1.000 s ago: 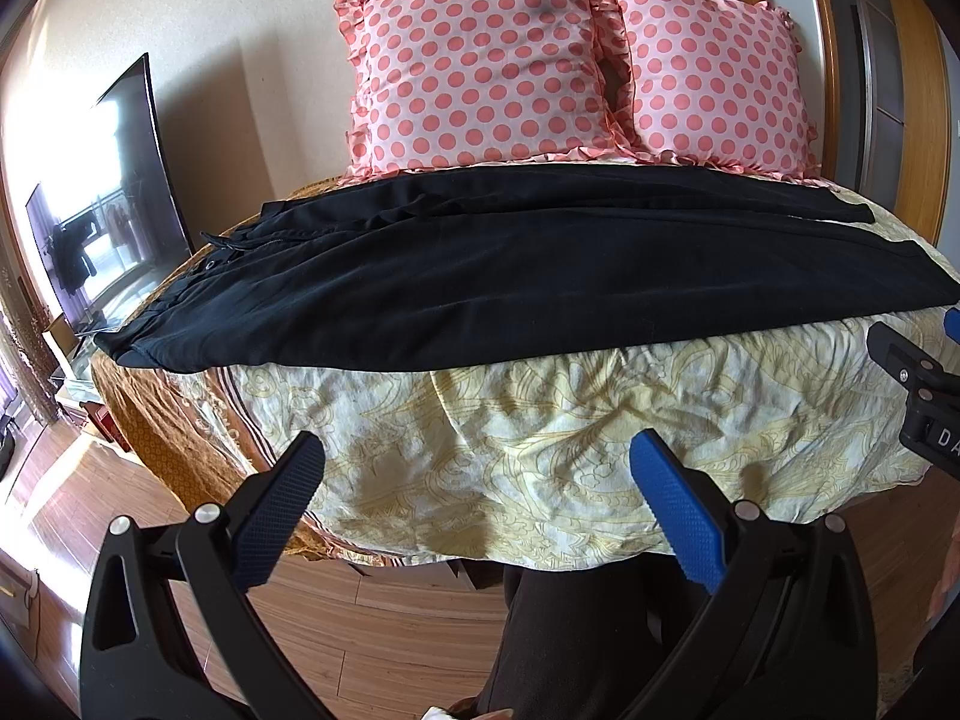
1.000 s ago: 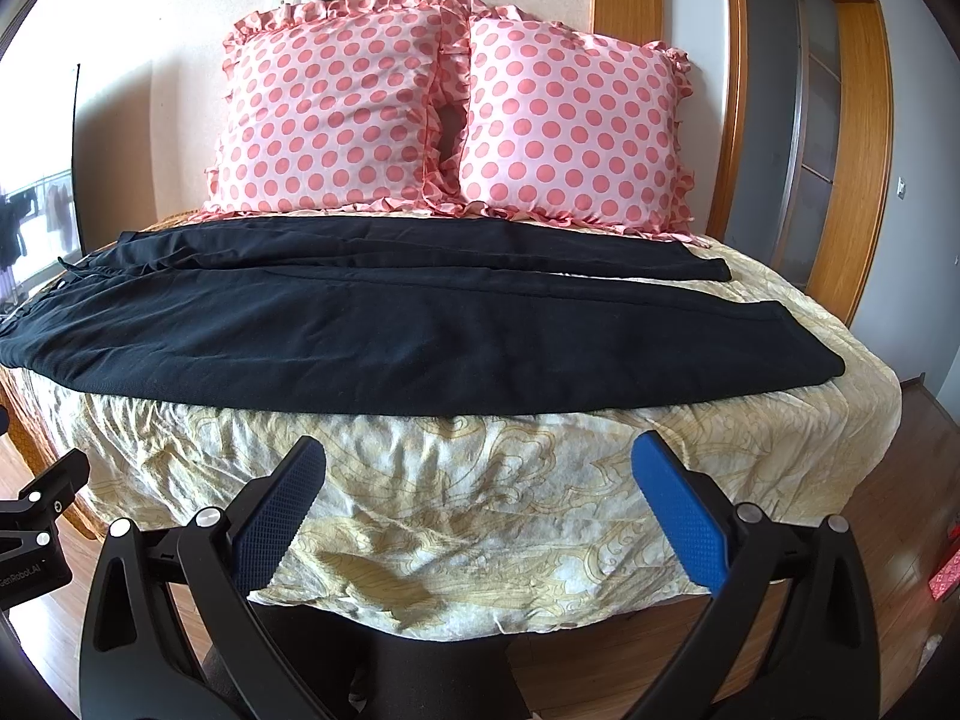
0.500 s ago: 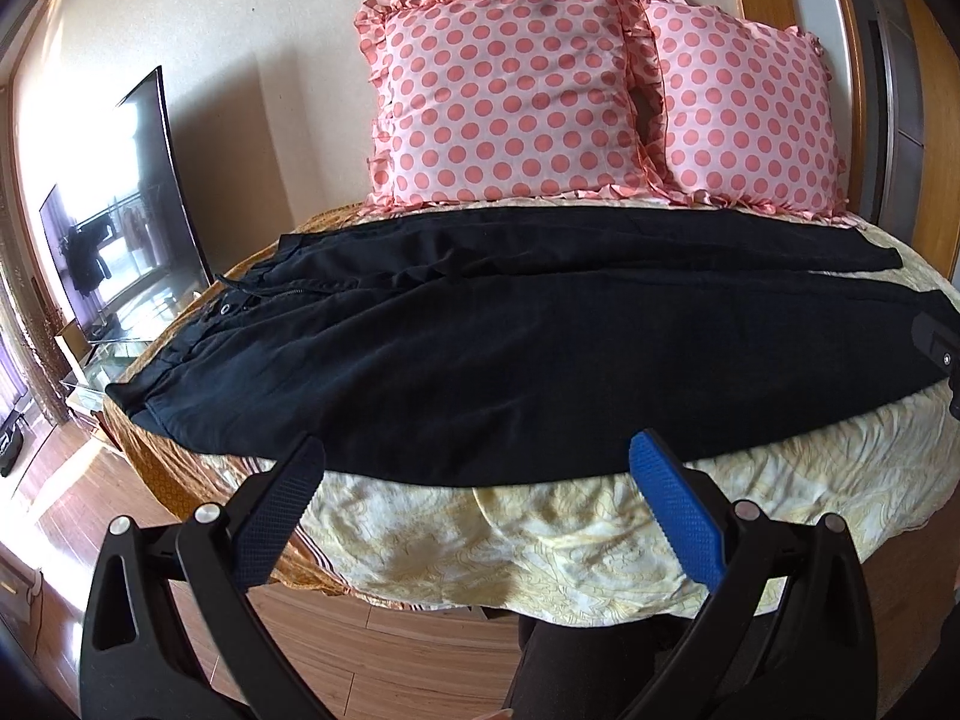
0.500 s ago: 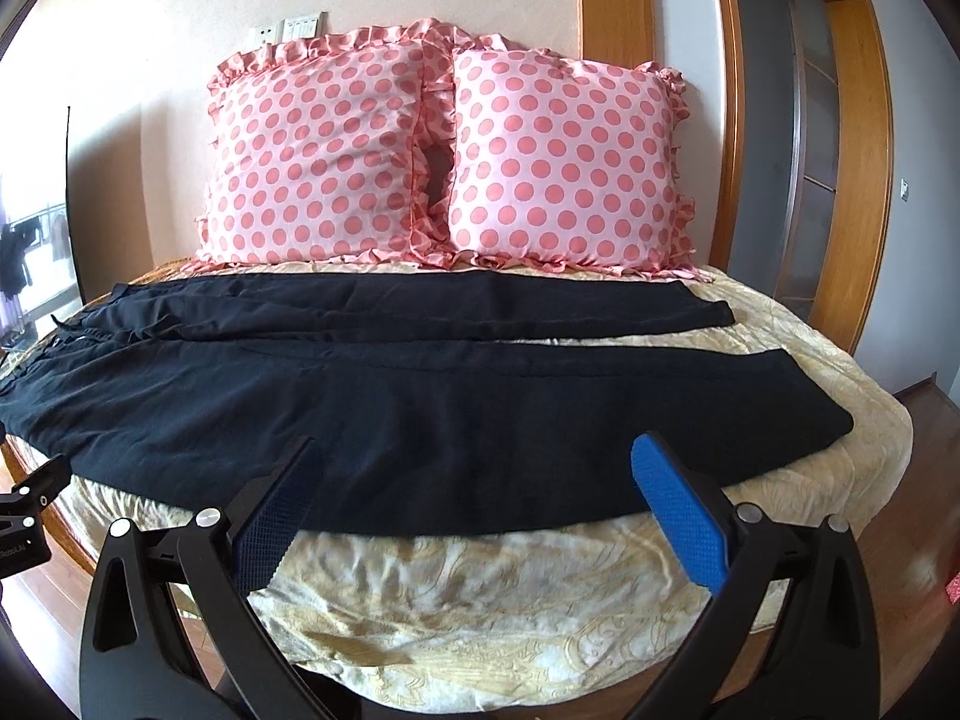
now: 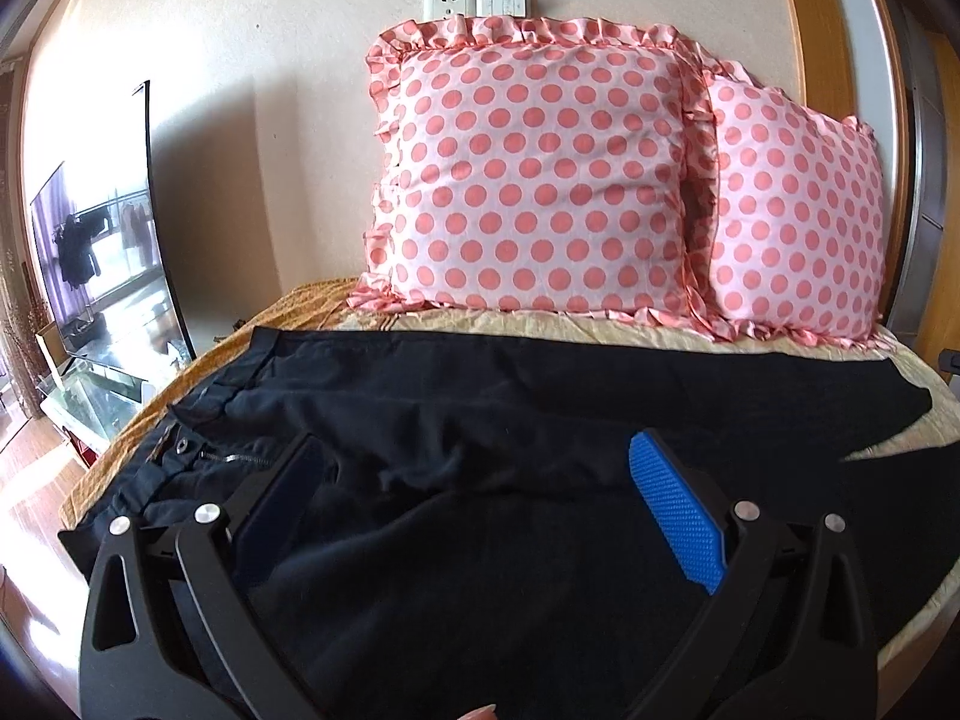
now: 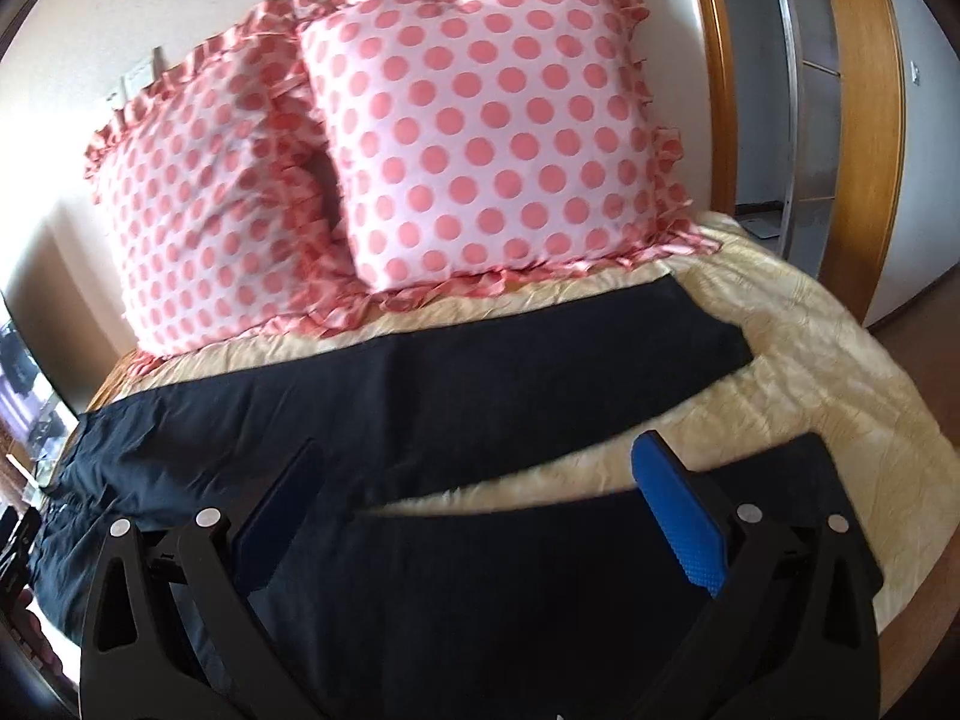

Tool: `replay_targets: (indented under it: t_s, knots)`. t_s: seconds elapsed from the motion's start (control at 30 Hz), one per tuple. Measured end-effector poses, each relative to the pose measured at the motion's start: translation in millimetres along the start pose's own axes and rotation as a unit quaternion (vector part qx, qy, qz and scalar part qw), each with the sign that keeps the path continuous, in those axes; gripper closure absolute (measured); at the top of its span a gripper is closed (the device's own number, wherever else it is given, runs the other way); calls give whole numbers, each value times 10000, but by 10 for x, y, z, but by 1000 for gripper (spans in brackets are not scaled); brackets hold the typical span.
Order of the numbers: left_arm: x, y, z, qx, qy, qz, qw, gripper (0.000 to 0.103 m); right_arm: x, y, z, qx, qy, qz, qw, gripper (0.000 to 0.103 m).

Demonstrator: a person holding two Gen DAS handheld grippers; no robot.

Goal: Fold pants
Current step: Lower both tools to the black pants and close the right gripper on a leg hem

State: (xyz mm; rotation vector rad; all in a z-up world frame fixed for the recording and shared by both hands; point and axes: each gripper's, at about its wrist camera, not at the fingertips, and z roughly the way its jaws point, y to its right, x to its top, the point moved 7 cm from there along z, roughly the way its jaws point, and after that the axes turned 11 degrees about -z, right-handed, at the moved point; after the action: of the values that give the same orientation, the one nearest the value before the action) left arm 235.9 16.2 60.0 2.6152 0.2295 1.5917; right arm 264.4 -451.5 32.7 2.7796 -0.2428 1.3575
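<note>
Black pants (image 5: 480, 420) lie spread flat across the round bed, waistband with button and zip (image 5: 198, 450) at the left, both legs running right. My left gripper (image 5: 474, 498) is open, hovering over the crotch and upper near leg. In the right wrist view the pants (image 6: 420, 396) show the far leg ending at a hem (image 6: 714, 336) and the near leg below. My right gripper (image 6: 474, 504) is open over the near leg, close to the gap between the legs.
Two pink polka-dot pillows (image 5: 540, 180) (image 6: 492, 120) lean on the wall at the back of the bed. The yellow bedspread (image 6: 840, 372) shows at the right. A TV (image 5: 102, 252) on a glass stand stands left. A wooden door frame (image 6: 864, 120) is at the right.
Both grippers have moved forward and up from below the bed's front edge to just over the pants. The right view has swung toward the leg ends. Both stay open.
</note>
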Motion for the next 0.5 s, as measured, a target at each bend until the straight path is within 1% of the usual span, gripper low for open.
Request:
replay_targets:
  t_s: [0.07, 0.1, 0.13, 0.2, 0.23, 0.27, 0.33, 0.37, 0.4, 0.43, 0.5]
  knots:
    - [159, 1, 146, 87, 78, 28, 9999, 2, 261, 235, 336, -245, -219, 106, 9994, 1]
    - [225, 9, 218, 129, 99, 88, 9998, 2, 356, 346, 515, -315, -399, 180, 9985, 1]
    - [283, 19, 287, 159, 112, 160, 9997, 2, 448, 485, 746, -412, -683, 299, 9964, 1]
    - [359, 28, 424, 240, 87, 288, 9993, 2, 556, 691, 1100, -605, -1122, 429, 9909, 1]
    - [378, 33, 495, 255, 46, 333, 9991, 2, 609, 831, 1303, -817, -1333, 483, 9865, 3]
    - [378, 36, 561, 280, 6, 373, 9989, 2, 632, 915, 1414, -977, -1434, 511, 9835, 6]
    - [356, 29, 694, 373, -63, 445, 9983, 2, 657, 1082, 1669, -1285, -1692, 545, 9757, 25]
    - [341, 23, 753, 438, -97, 476, 9979, 2, 640, 1151, 1783, -1405, -1835, 580, 9712, 29]
    - [325, 14, 814, 514, -135, 507, 9973, 2, 592, 1204, 1907, -1499, -2031, 613, 9657, 39]
    - [290, 11, 859, 560, -167, 537, 9968, 2, 538, 1229, 2015, -1508, -2178, 669, 9619, 48]
    - [236, 14, 966, 579, -240, 625, 9961, 2, 456, 1234, 2136, -1433, -2299, 884, 9585, 56]
